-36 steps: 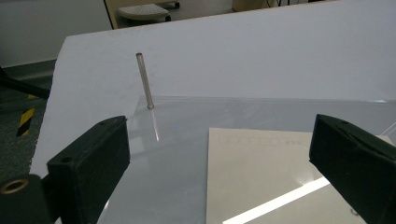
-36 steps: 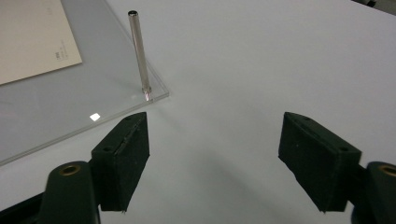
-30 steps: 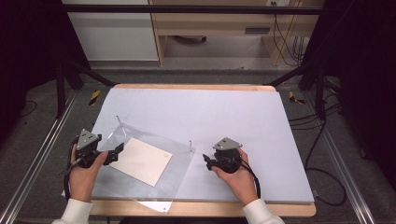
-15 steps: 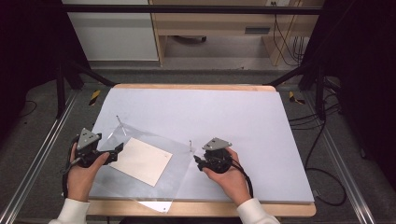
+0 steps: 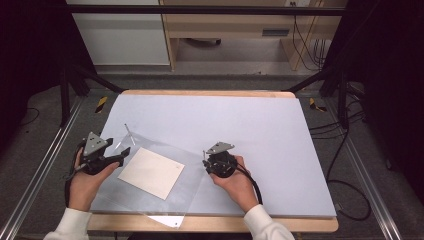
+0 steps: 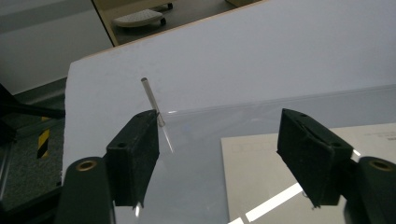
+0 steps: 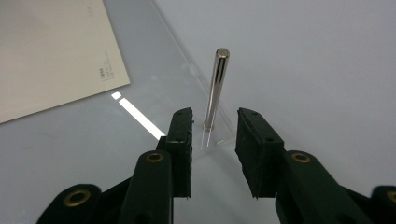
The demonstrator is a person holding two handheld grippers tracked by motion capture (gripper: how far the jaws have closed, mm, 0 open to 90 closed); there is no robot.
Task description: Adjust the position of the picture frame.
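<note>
A clear plastic sheet (image 5: pixel 187 172) lies on the table's near left part with a cream card (image 5: pixel 150 172) on or under it. A thin metal pin (image 5: pixel 128 132) stands at the sheet's far left corner, and a second pin (image 5: pixel 204 153) at its right corner. My left gripper (image 5: pixel 124 155) rests at the sheet's left edge, open wide; its left jaw is just short of the first pin (image 6: pixel 152 99). My right gripper (image 7: pixel 215 123) is open, and the upright second pin (image 7: pixel 215 86) stands just beyond the gap between its jaws, untouched.
The pale grey mat (image 5: pixel 240 120) covers a wooden table with open room at the back and right. A dark metal frame (image 5: pixel 65 90) and cables (image 5: pixel 345 135) surround the table. A white cabinet (image 5: pixel 120 35) stands behind.
The right gripper has slid left and a little forward up to the pin at the sheet's right corner. The left gripper has stayed put.
</note>
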